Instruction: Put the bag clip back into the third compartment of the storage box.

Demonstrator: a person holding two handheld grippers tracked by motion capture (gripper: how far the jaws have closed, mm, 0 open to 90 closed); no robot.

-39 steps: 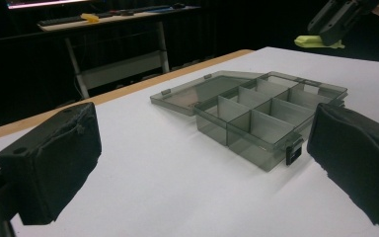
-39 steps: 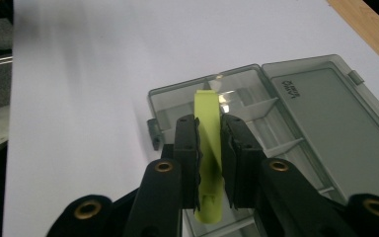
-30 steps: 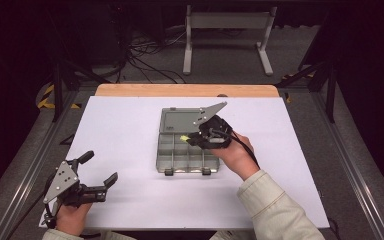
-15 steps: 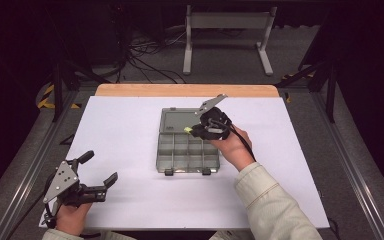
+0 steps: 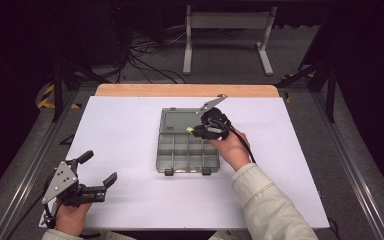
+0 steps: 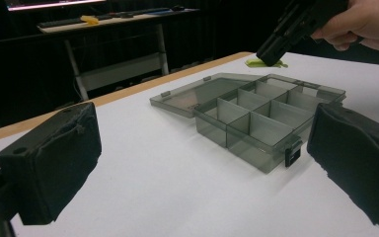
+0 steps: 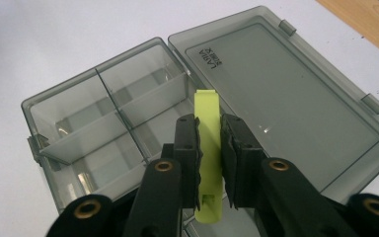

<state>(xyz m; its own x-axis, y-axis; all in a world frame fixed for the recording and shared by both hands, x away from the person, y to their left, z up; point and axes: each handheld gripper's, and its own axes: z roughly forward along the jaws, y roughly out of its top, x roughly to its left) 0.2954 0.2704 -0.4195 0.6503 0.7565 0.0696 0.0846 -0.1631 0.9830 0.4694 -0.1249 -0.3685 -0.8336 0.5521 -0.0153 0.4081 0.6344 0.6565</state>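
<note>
High view: right gripper (image 5: pixel 196 131) holds a yellow-green clip (image 5: pixel 191 130) over the open box (image 5: pixel 187 146) on the desk (image 5: pixel 125 135). A tilted release could land it on a divider.

Left gripper view: left gripper (image 6: pixel 202 163), jaws wide and empty; the near compartments look empty.

Right gripper view: jaws pinch the clip near the lid (image 7: pixel 281 94) hinge.

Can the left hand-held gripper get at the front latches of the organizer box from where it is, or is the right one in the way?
Probably yes. The left hand-held gripper is open, with bare table between it and the organizer box. The right hand-held gripper, shut on the yellow-green clip, hangs over the box's back half, leaving the front latches free.
</note>
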